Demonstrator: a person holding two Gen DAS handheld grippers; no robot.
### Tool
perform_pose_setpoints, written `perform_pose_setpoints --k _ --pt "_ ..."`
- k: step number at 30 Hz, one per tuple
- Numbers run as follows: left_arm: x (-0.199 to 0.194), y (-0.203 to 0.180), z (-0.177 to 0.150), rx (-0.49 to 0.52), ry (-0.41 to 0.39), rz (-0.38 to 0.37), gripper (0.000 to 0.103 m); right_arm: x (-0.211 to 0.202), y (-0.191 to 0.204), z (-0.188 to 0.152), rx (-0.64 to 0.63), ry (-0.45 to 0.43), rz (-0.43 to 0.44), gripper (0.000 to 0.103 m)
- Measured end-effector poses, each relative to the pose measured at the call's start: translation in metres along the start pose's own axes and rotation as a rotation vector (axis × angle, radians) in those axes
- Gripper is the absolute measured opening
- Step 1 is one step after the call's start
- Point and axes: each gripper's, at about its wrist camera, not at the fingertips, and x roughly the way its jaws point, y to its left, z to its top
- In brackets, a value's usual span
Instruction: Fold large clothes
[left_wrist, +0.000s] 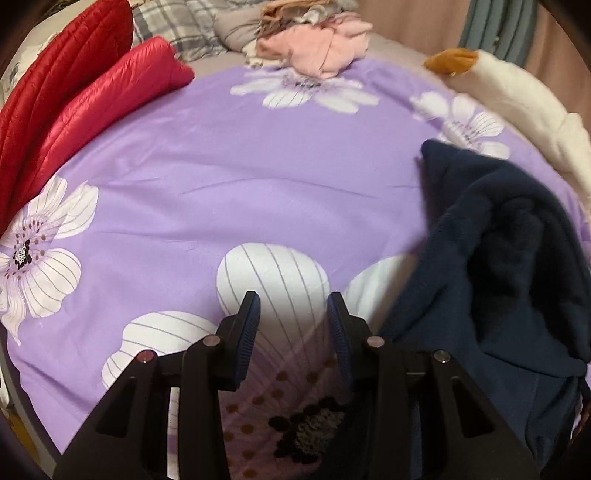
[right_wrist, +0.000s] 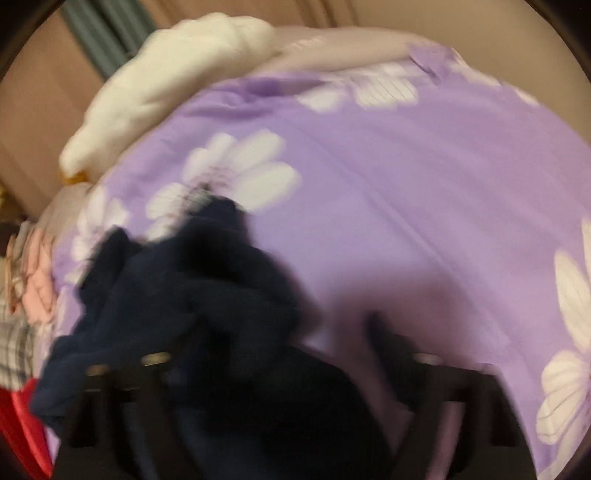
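A dark navy fleece garment lies crumpled at the right of the purple flowered bed cover. My left gripper is open and empty above the cover, just left of the garment. In the blurred right wrist view the navy garment is bunched over my right gripper's left finger and drapes down between the fingers. The right finger shows apart from it. My right gripper is too blurred and covered to tell whether it grips the cloth.
A red quilted jacket lies at the far left. A pile of pink clothes sits at the far edge. A white plush blanket with an orange patch lies at the right; it also shows in the right wrist view.
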Motion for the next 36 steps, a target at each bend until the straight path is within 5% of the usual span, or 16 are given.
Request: perform_pose_setpoints --k 3,6,8,11,15,18,19,22,28,36 --pt "-0.019 0.007 0.009 -0.039 -0.068 -0.052 0.036 -0.014 -0.011 0.006 0.074 0.033 0.056 0.087" --pt "-0.055 -0.005 0.023 -0.016 -0.195 -0.167 0.035 -0.049 0.011 0.013 -0.015 -0.059 -0.023 0.084" --pt "-0.074 -0.030 0.038 0.052 -0.278 -0.183 0.034 -0.080 0.037 0.016 -0.121 -0.209 -0.083 0.049" --pt "-0.086 -0.069 0.062 0.054 -0.382 -0.246 0.037 -0.090 0.070 0.023 -0.194 -0.256 -0.074 0.028" --pt "-0.025 -0.098 0.063 0.055 -0.181 -0.167 0.029 -0.049 0.065 0.019 -0.111 -0.152 0.008 0.024" --pt "0.035 -0.089 0.023 0.065 -0.170 -0.026 0.042 -0.006 0.044 -0.010 -0.169 -0.195 -0.150 0.024" --pt "0.040 -0.077 0.025 0.001 -0.142 -0.065 0.051 0.016 0.036 -0.019 -0.193 -0.172 -0.203 0.026" --pt "0.055 -0.048 0.039 -0.157 -0.074 -0.140 0.062 0.016 0.012 -0.005 -0.062 -0.112 -0.054 0.031" --pt "0.053 -0.057 0.042 -0.113 -0.112 -0.077 0.062 0.032 0.025 -0.016 -0.127 -0.136 -0.129 0.034" --pt "0.053 -0.057 0.037 -0.117 -0.114 -0.076 0.064 0.021 0.012 -0.003 -0.073 -0.128 -0.059 0.036"
